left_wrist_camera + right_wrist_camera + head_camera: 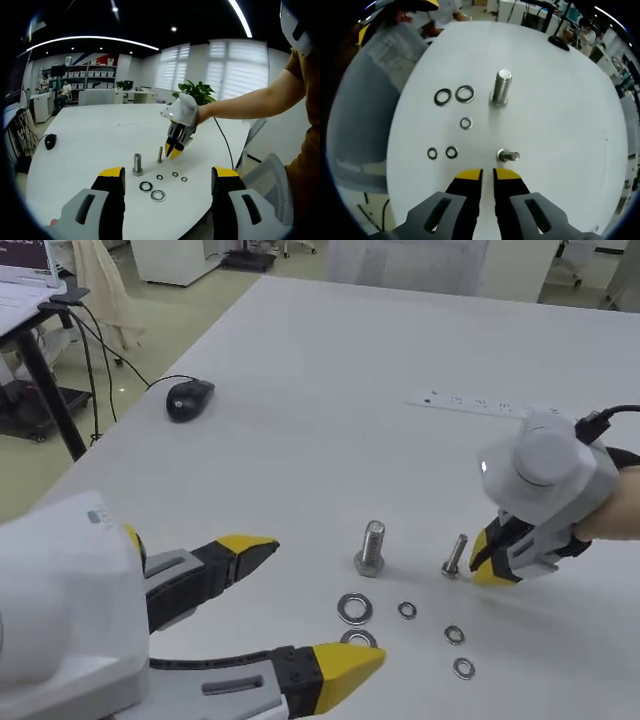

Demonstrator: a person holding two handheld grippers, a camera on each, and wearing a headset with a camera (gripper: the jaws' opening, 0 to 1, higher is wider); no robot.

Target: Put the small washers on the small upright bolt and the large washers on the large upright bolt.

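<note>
Mouse (189, 398): black, far left on the white table (300, 390), well apart from the work.
Left gripper (322, 602): jaws spread wide, empty.
Large bolt (371, 547): upright, head down, bare.
Large washers (354, 608): two, flat, near the Large bolt; the nearer one is partly hidden by the left jaw tip.
Small washers (407, 610): three, flat, loose.
Small bolt (455, 555): standing, bare.
Right gripper (480, 565): jaws closed on nothing, tips just beside the Small bolt.
Power strip (470, 405): white, beyond.

large bolt (371, 546), small bolt (455, 554) upright, tabletop (330, 380) open beyond
</note>
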